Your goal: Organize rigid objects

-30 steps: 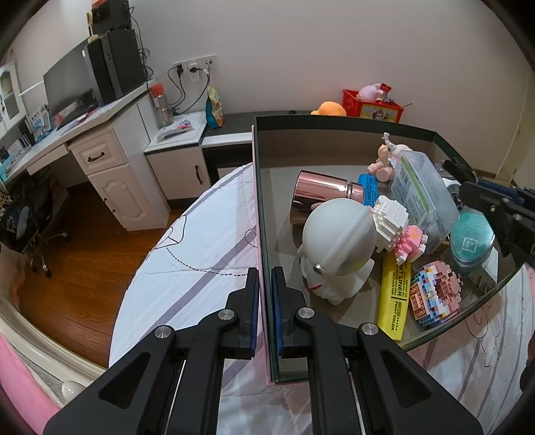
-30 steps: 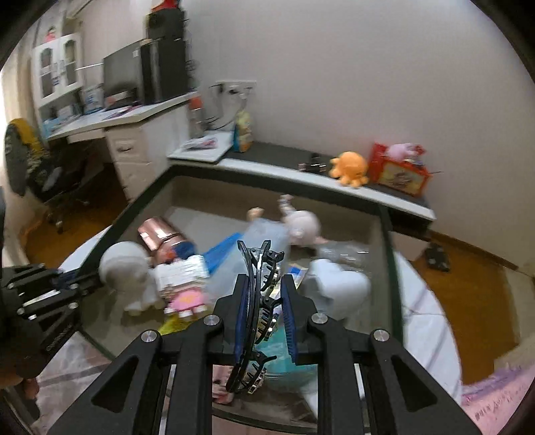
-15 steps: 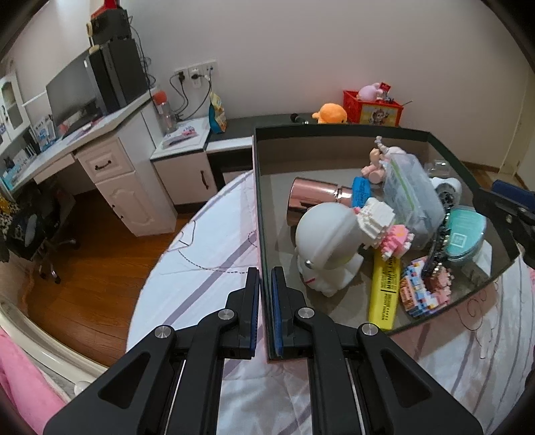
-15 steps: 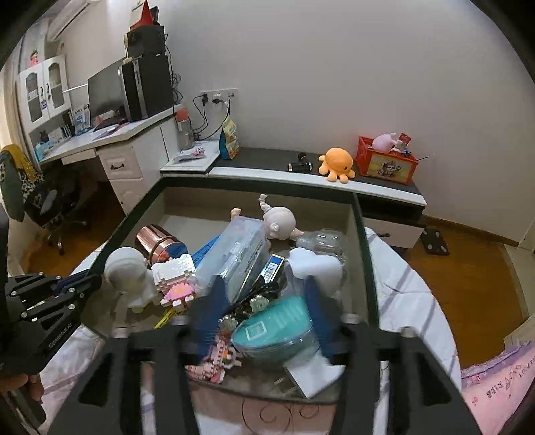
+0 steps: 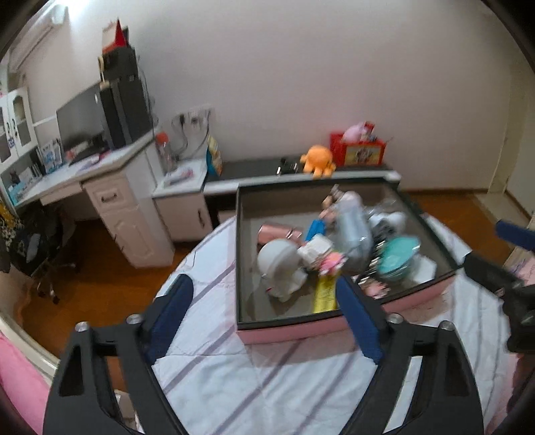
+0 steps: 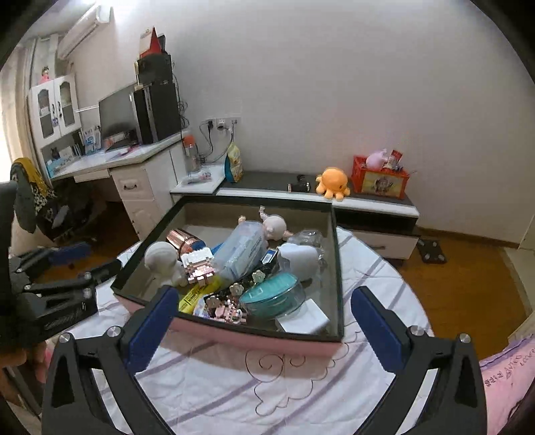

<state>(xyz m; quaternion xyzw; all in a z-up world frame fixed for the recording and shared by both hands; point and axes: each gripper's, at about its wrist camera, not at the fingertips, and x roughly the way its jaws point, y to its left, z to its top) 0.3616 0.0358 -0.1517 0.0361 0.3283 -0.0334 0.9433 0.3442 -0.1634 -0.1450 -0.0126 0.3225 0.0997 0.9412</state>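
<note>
— What's along the far wall?

— A white desk (image 6: pixel 133 157) with a dark monitor (image 6: pixel 117 113) and a black computer tower (image 6: pixel 157 110) beside it. A low dark-topped cabinet (image 6: pixel 334 200) carries an orange octopus plush (image 6: pixel 332 182) and a red crate (image 6: pixel 381 179).

— Anything else?

— An air conditioner (image 6: pixel 83 30) high up, a wall socket (image 6: pixel 220 122), and wooden floor (image 6: pixel 468 284).

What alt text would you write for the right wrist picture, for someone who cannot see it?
A pink-sided storage box with a dark rim sits on a striped white bedsheet, packed with toys: a white astronaut figure, a teal-lidded clear bowl and a yellow highlighter pen. The right gripper frames it, jaws wide open and empty.
</note>
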